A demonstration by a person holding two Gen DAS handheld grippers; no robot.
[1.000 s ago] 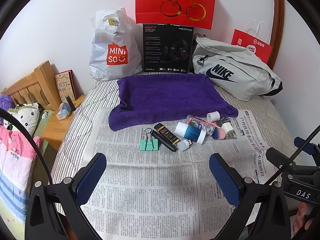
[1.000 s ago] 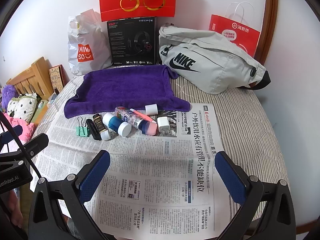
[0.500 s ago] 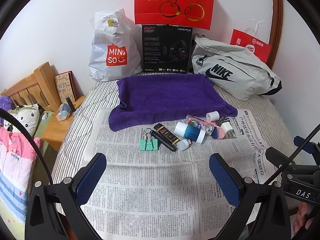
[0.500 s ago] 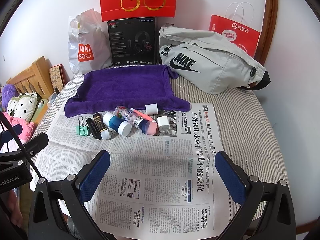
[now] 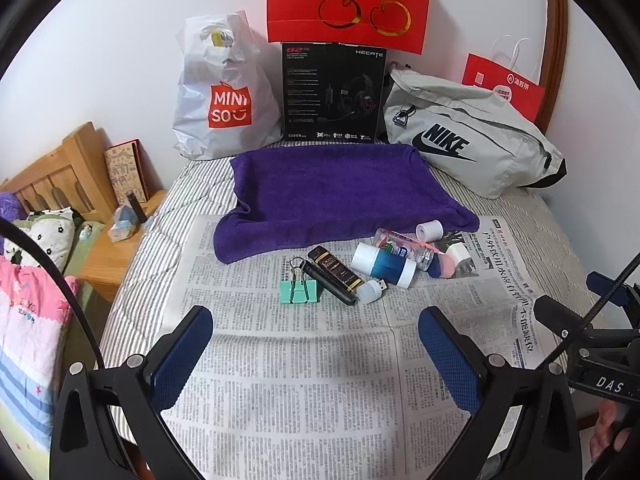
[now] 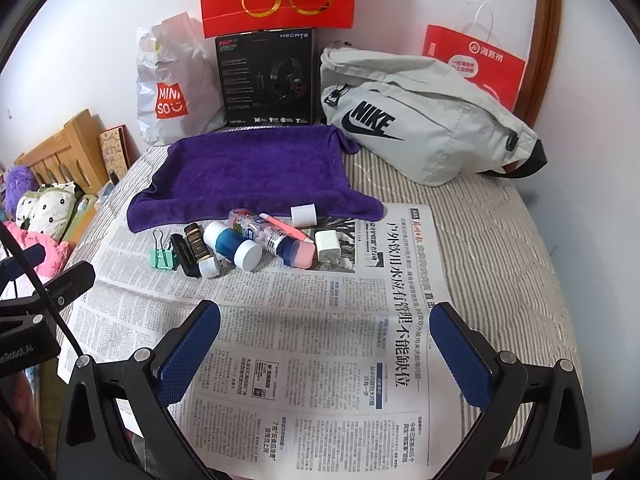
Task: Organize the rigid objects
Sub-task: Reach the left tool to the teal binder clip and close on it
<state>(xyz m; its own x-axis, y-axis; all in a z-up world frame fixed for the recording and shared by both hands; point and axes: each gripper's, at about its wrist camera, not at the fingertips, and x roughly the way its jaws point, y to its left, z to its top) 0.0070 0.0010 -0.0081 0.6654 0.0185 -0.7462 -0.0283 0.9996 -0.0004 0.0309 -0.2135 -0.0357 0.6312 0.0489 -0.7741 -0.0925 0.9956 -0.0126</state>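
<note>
Left wrist view: green binder clip (image 5: 300, 290) beyond both grippers' wide-spread, empty jaws, well apart.

purple towel (image 5: 332, 196), mint binder clip (image 5: 299, 291), striped bedsheet (image 6: 500, 248)

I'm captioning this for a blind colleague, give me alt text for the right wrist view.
An open right claw hangs over a newspaper spread on a striped bed, short of a row of small items: a green binder clip, a blue bottle with white caps, a white charger plug. Behind lie a purple towel and a grey Nike bag.
</note>
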